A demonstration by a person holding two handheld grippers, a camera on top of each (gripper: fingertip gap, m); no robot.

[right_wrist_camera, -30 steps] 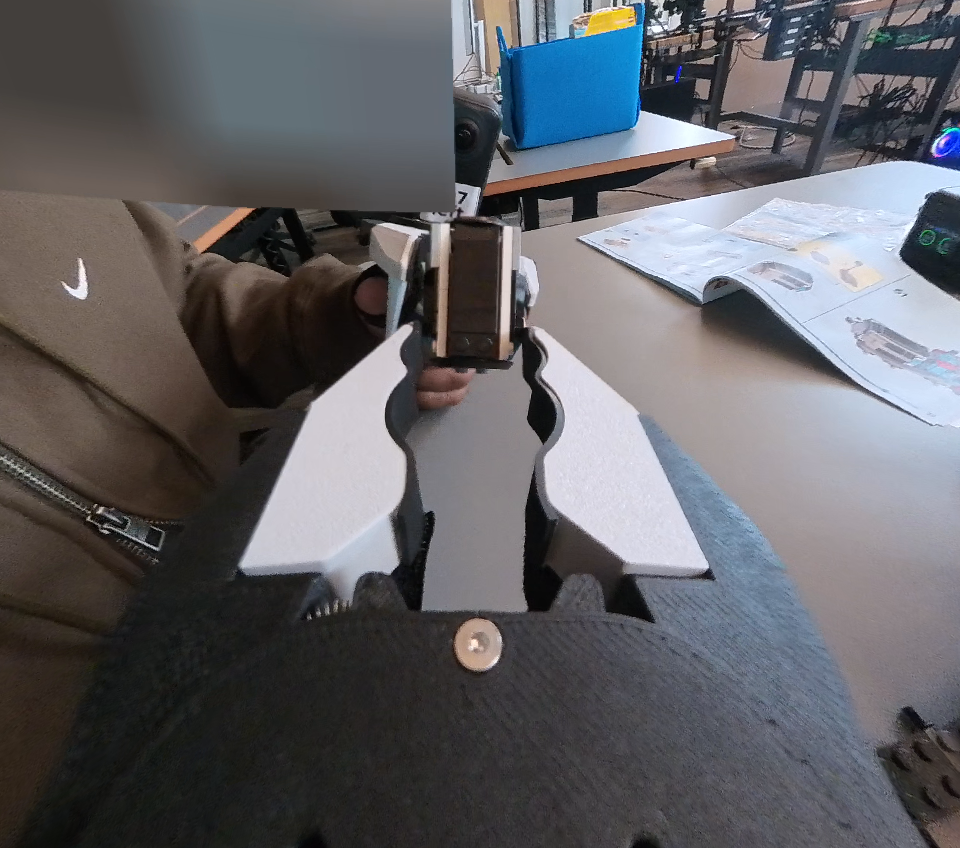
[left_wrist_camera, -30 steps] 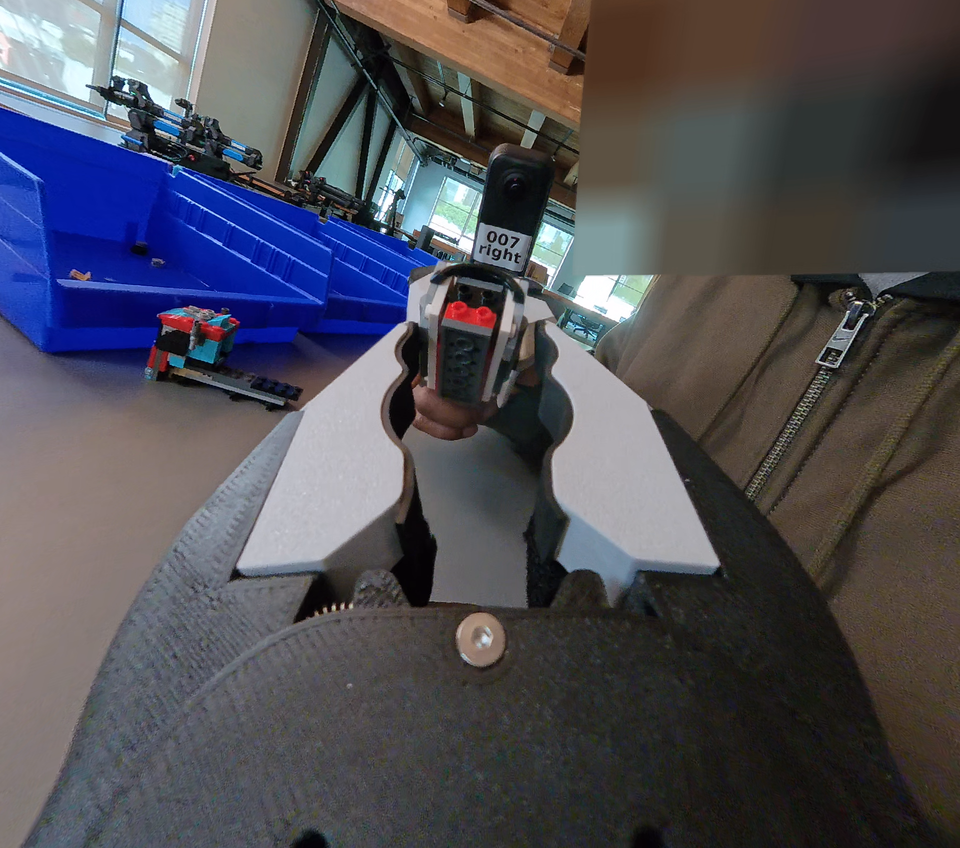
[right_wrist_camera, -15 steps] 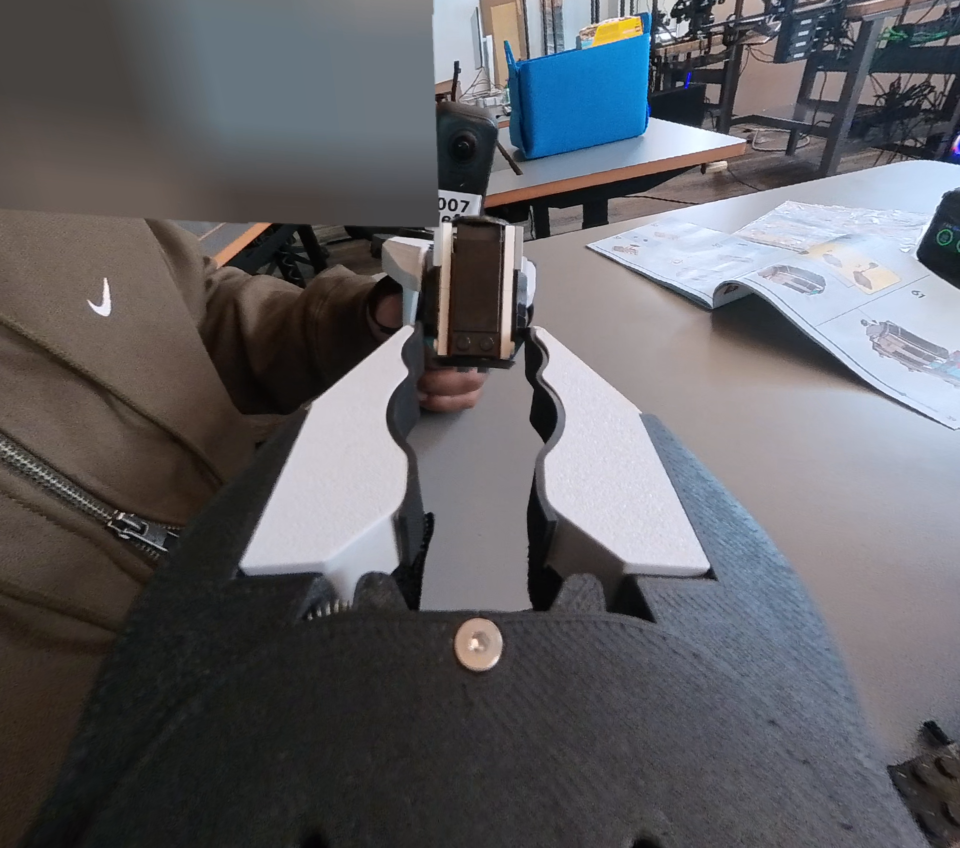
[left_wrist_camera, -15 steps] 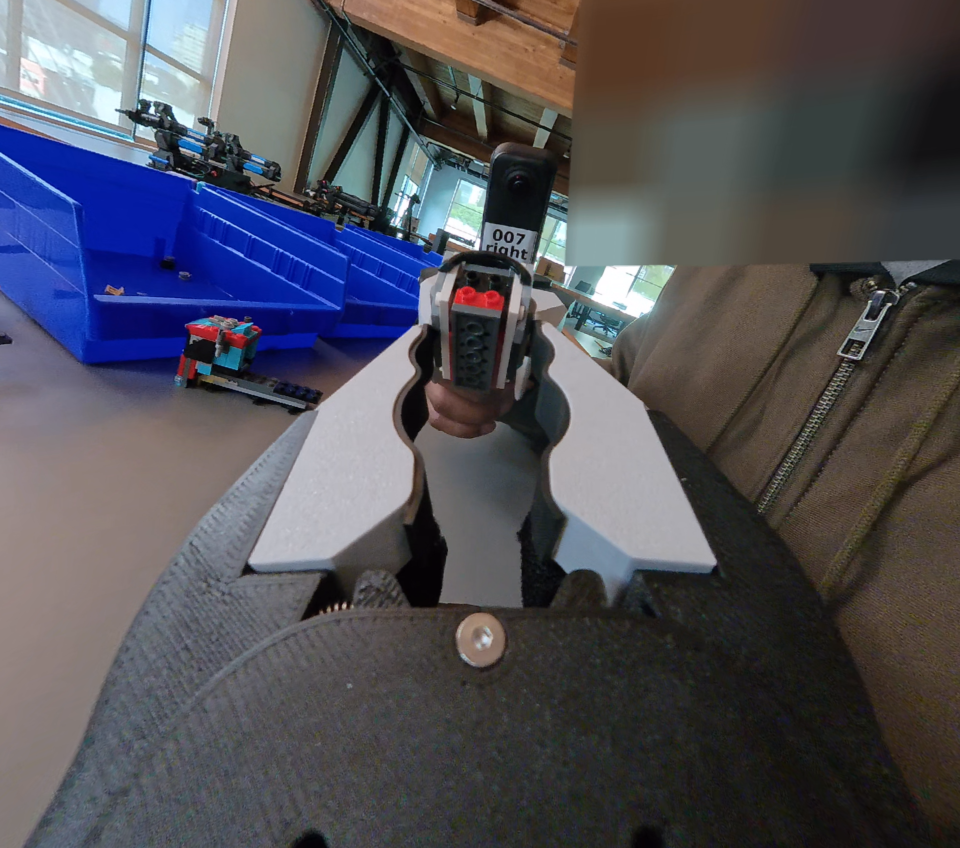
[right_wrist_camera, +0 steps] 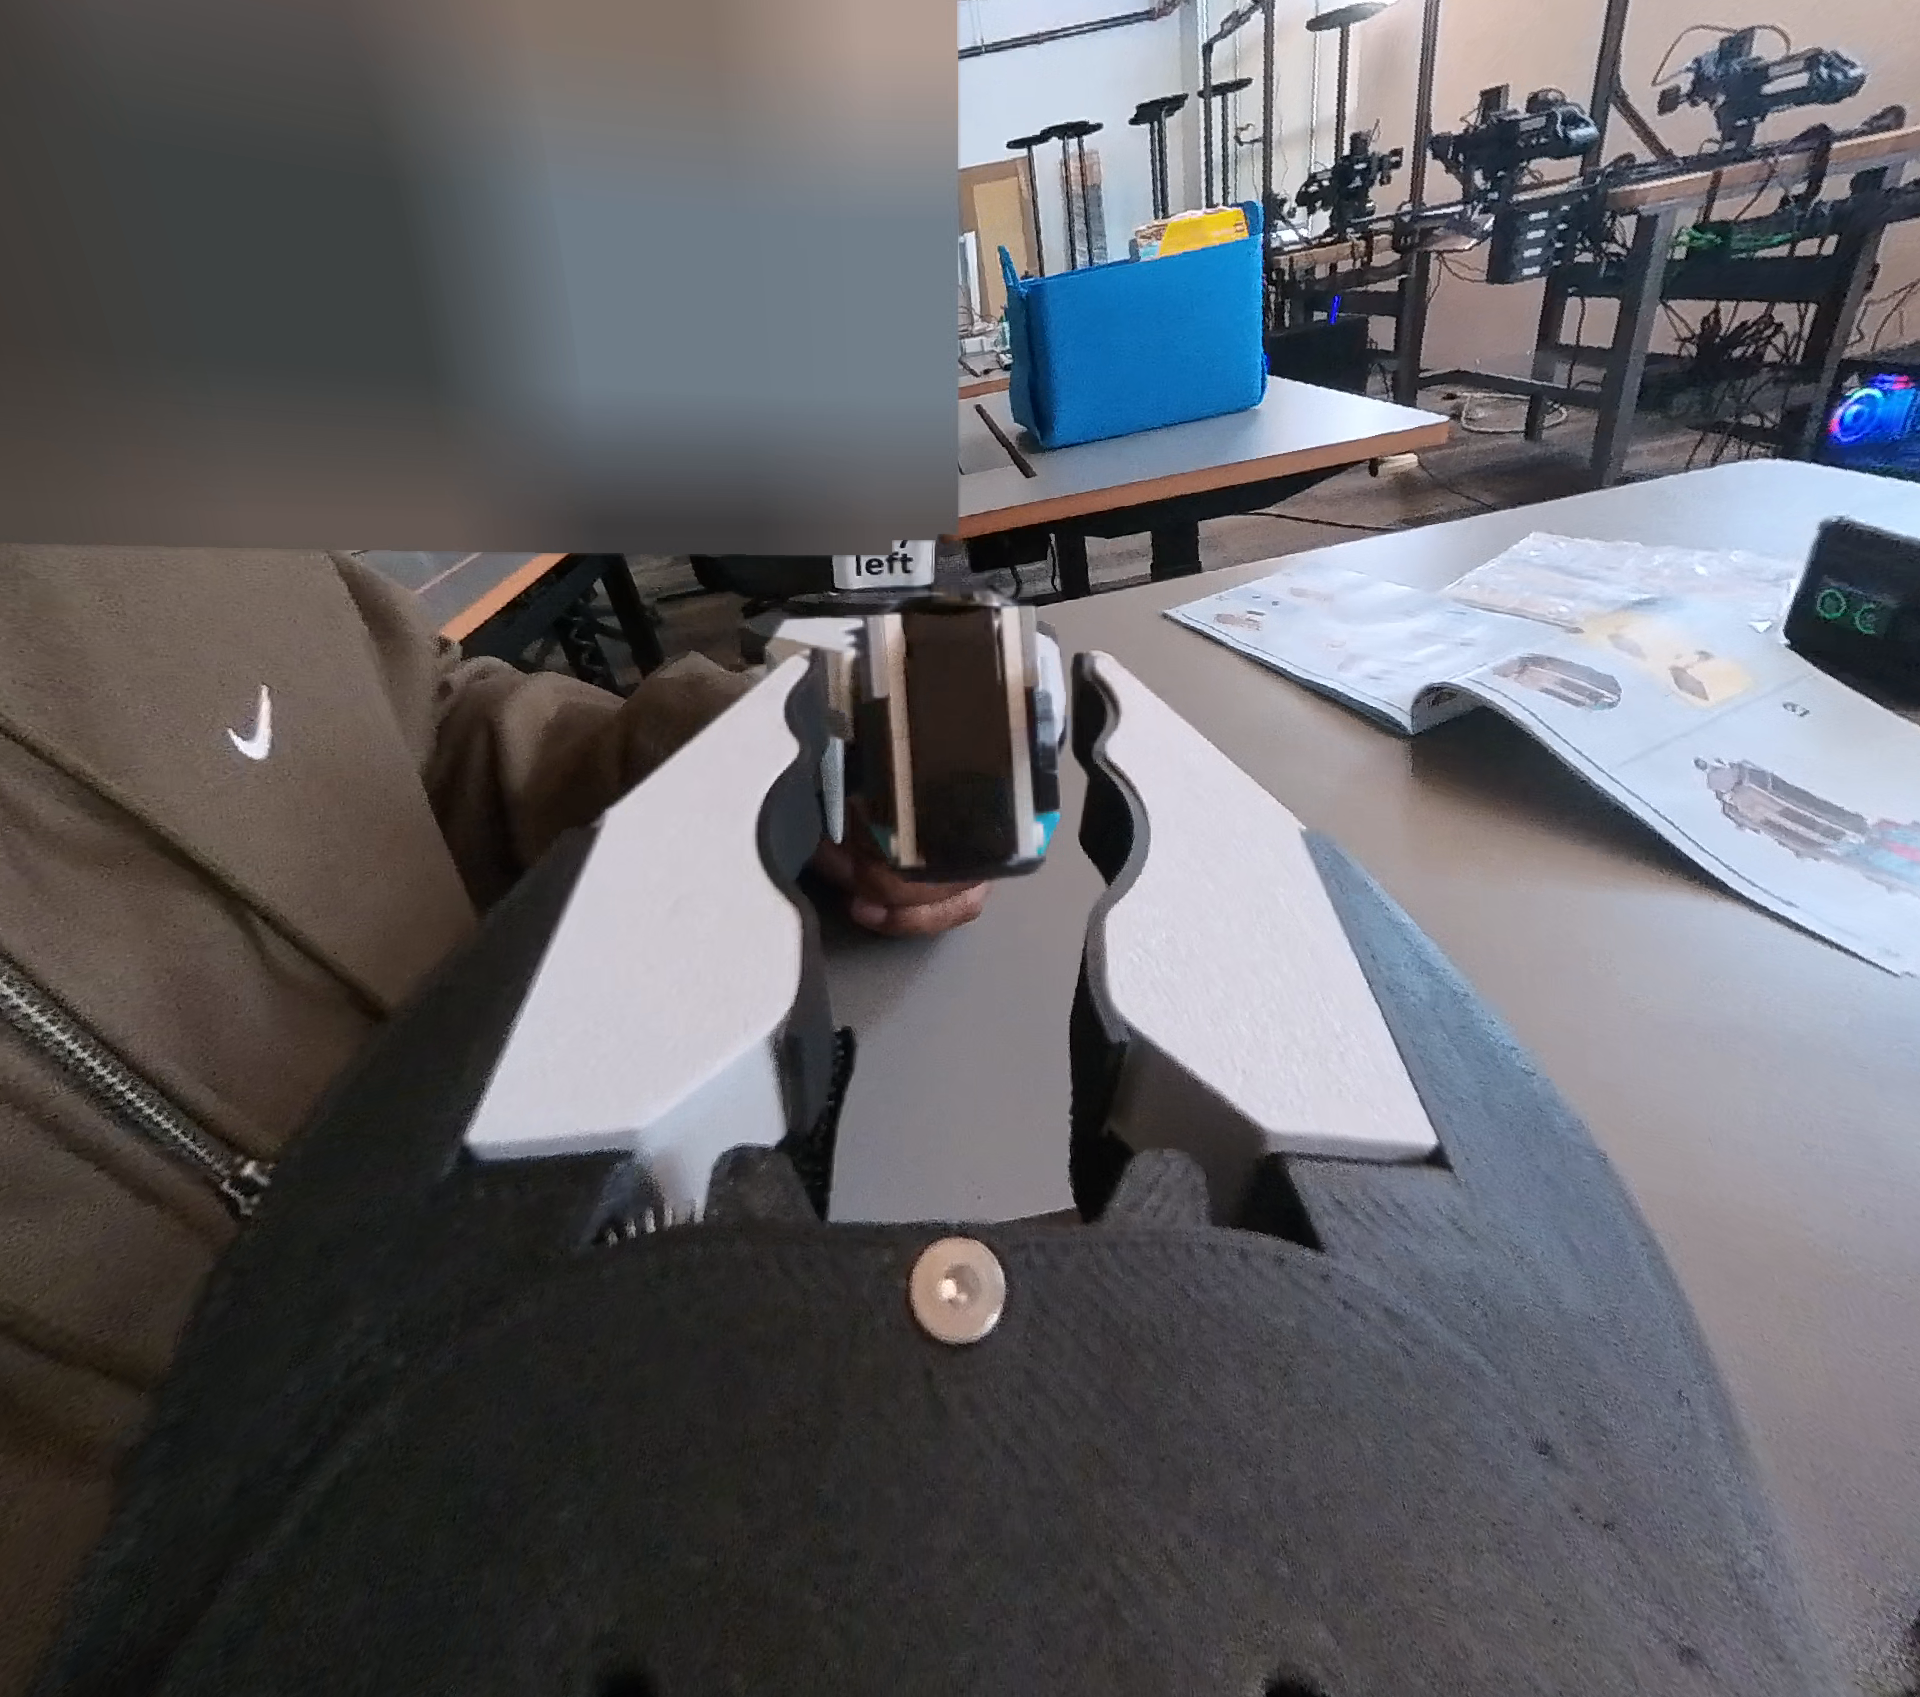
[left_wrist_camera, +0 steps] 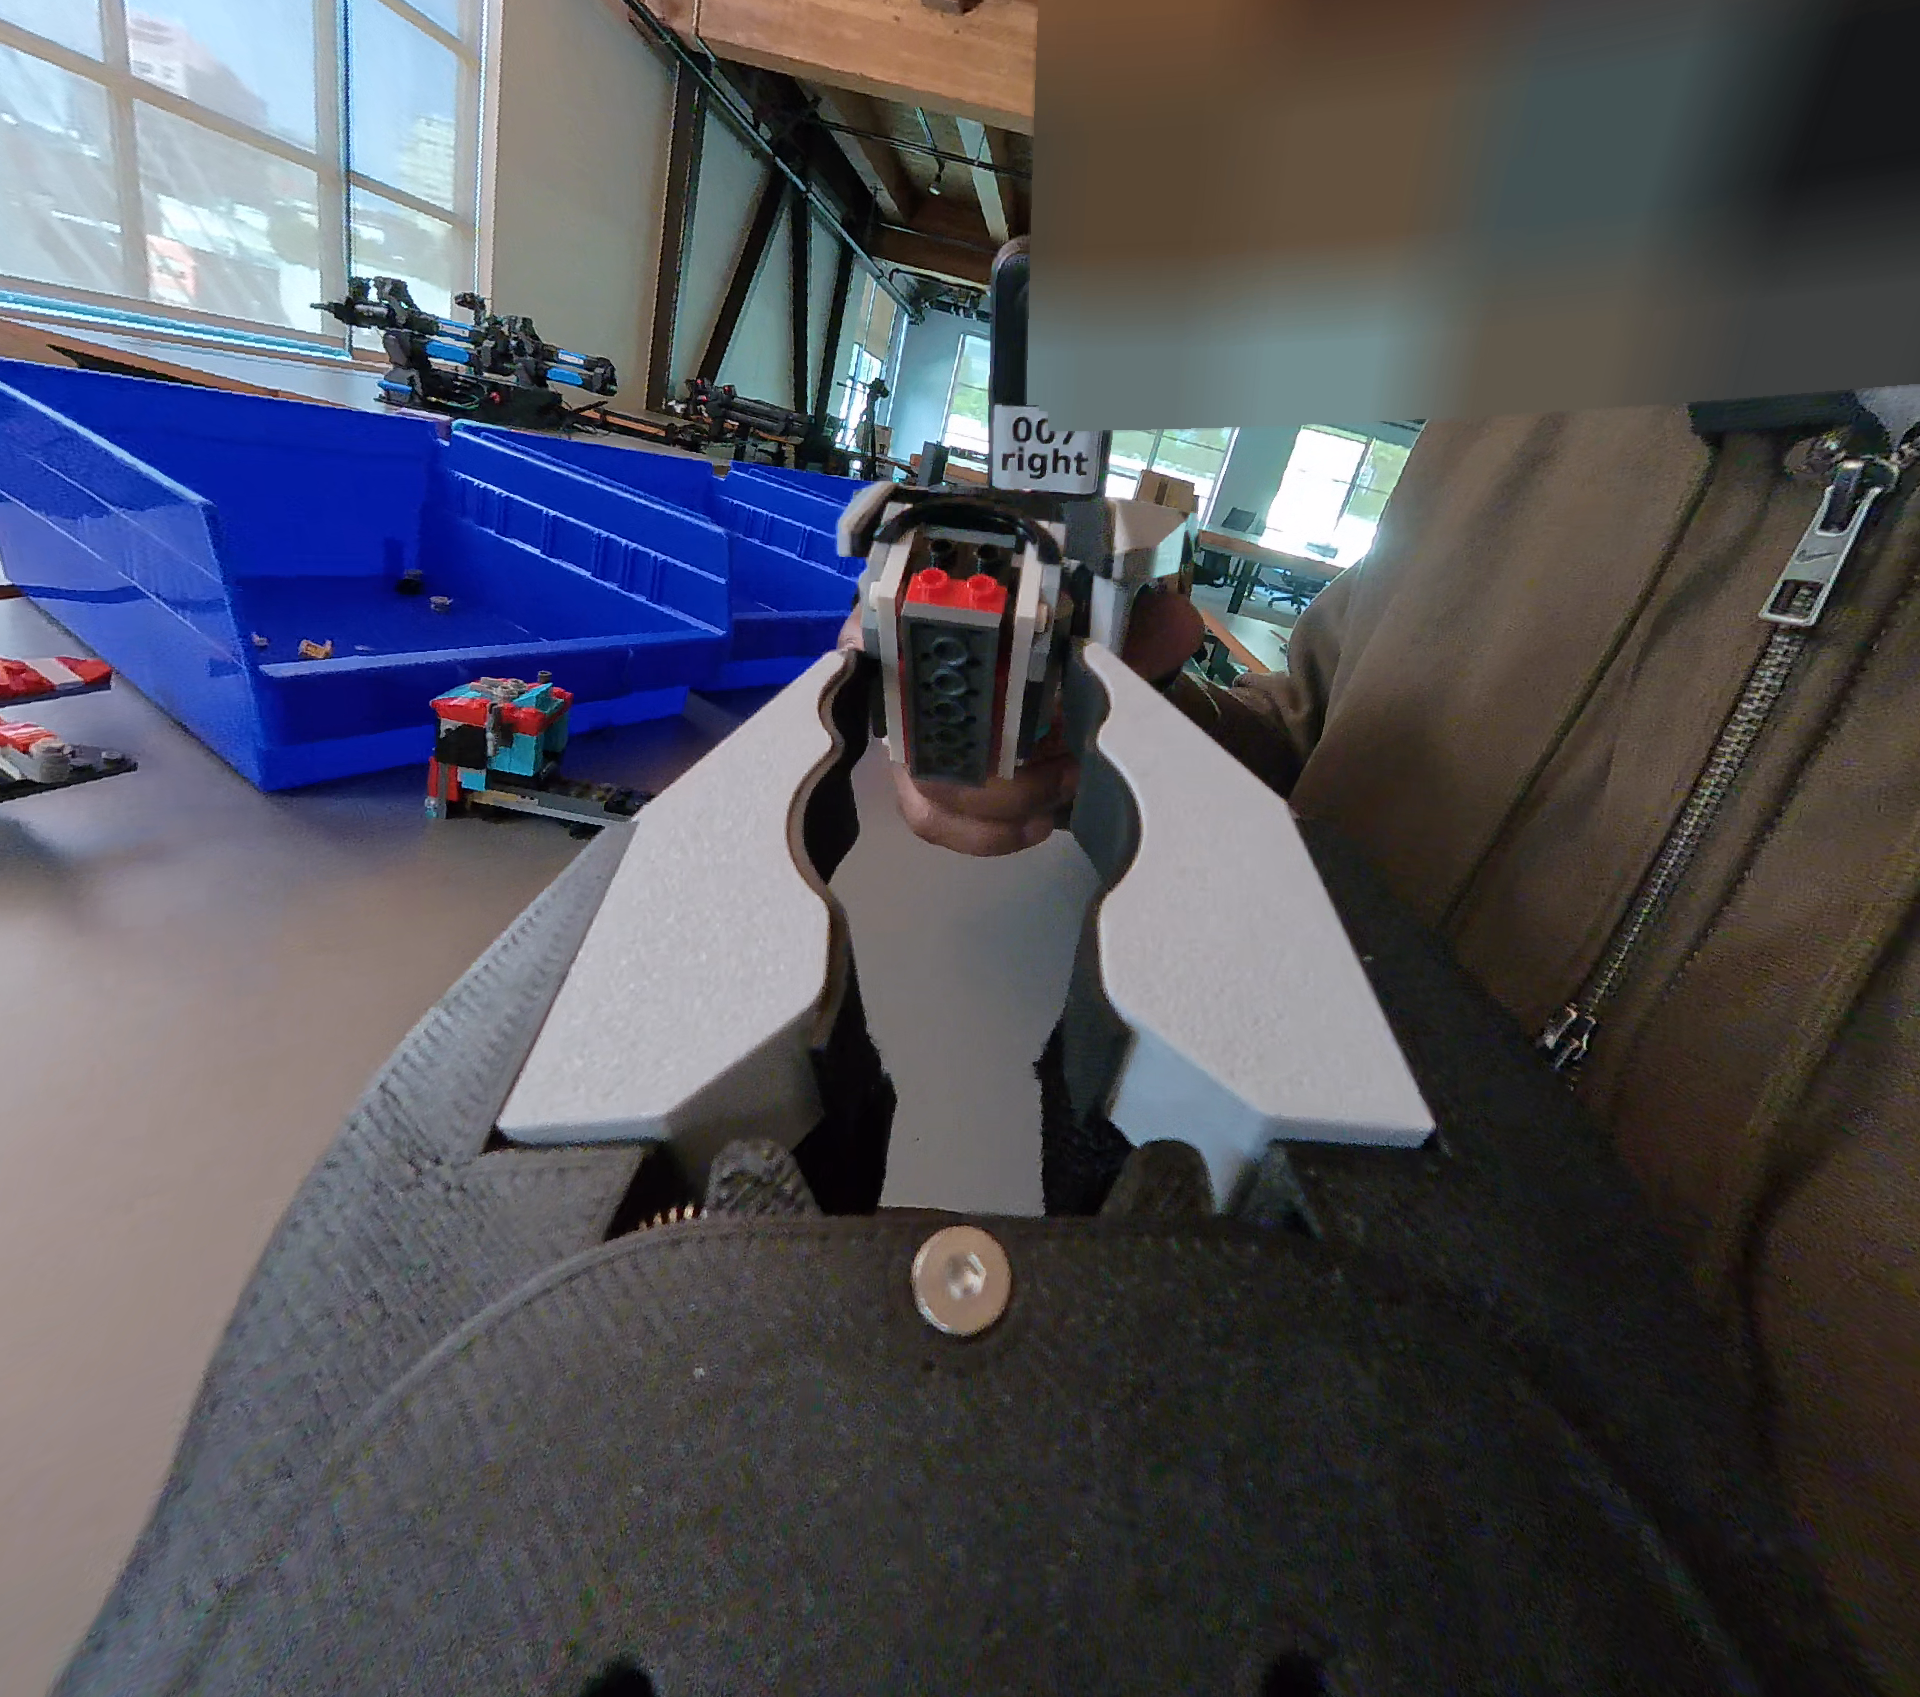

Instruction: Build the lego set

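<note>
The two grippers face each other above the grey table (left_wrist_camera: 208, 1024). Between them is a small brick assembly (left_wrist_camera: 951, 691) with white side plates, a dark grey studded plate and a red brick on top. My left gripper (left_wrist_camera: 961, 671) is shut on it. In the right wrist view the left fingers (right_wrist_camera: 831, 712) lie against the assembly's (right_wrist_camera: 951, 743) sides. My right gripper (right_wrist_camera: 940, 671) is open, and its fingertips stand clear of the assembly on both sides. Its fingers (left_wrist_camera: 1148, 546) also show behind the assembly in the left wrist view.
Blue bins (left_wrist_camera: 468, 608) stand on the table's far left, with a small red, teal and black brick build (left_wrist_camera: 499, 733) in front and loose pieces (left_wrist_camera: 52, 681) at the edge. An open instruction booklet (right_wrist_camera: 1558, 691) and a black device (right_wrist_camera: 1860, 608) lie to the right. A person in an olive jacket (left_wrist_camera: 1610, 816) is close behind. Only a small space, under 4 cm, lies between the two pairs of fingers.
My left gripper closed on the assembly while the right still gripped it. The right jaws have now widened and come off it, so the assembly has passed from right to left.
</note>
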